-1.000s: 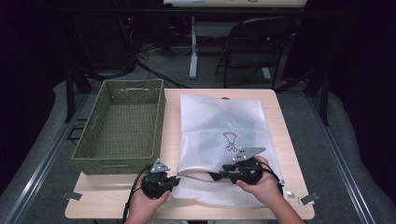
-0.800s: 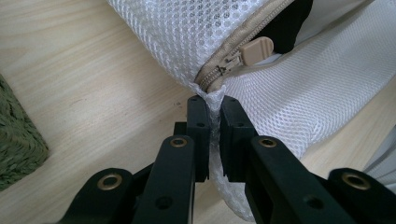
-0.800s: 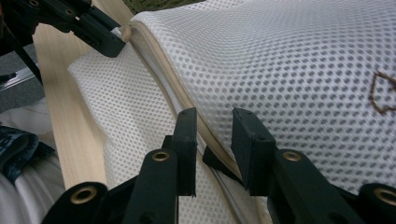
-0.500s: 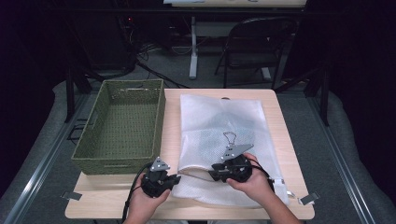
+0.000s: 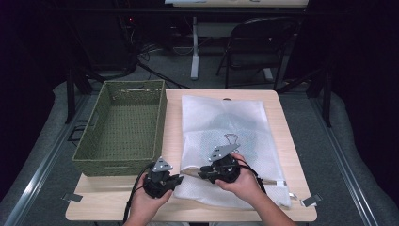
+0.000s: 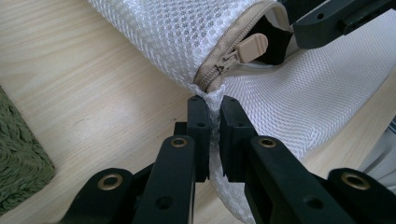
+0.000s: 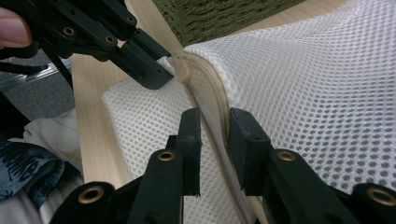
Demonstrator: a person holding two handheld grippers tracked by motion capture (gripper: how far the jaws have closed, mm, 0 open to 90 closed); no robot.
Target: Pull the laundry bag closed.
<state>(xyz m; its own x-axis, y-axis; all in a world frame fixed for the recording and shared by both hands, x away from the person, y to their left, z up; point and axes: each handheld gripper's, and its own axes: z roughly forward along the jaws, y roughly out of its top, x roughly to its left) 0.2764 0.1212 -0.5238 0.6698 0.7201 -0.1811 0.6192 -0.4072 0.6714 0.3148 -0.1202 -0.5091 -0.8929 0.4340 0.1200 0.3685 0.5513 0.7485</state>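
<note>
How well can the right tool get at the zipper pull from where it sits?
Probably yes: the zipper pull lies exposed at the mesh bag's corner, just ahead of the right tool, which straddles the zipper track. The left tool pinches the mesh beside it.

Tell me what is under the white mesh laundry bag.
The mesh bag lies flat on the wooden table, right of the green basket. Bare wood shows around its edges. The part of the table beneath it is covered, and its contents cannot be made out.

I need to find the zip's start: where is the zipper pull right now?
In the left gripper view the zipper pull sits at the mesh bag's corner, just above the left gripper, which pinches the mesh below it.
</note>
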